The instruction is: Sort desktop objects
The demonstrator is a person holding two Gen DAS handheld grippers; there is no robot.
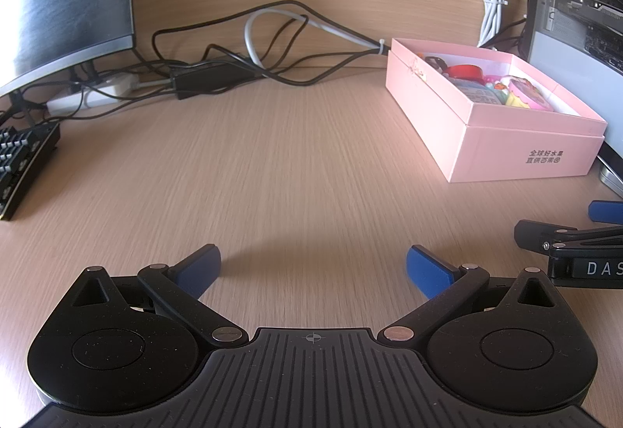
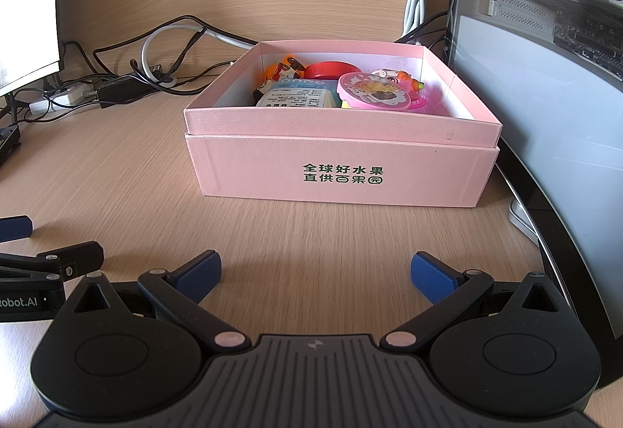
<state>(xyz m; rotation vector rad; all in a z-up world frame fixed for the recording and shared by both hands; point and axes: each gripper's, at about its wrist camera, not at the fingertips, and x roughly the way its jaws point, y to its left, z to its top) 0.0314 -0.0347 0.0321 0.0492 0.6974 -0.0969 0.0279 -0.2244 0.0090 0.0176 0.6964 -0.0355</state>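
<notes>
Right wrist view: pink box [image 2: 338,171], filled with small items including a red lid [image 2: 331,69] and a pink round case [image 2: 372,93], sits on the desk [image 2: 117,171] ahead of the right gripper [image 2: 315,274], well apart. Both the right gripper and the left gripper [image 1: 313,268] hover low and level, side by side, fingers spread wide, holding nothing.

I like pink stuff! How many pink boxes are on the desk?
1. The pink box sits on the desk's right side, beside the computer case, ahead of the right claw. No other shows.
</notes>
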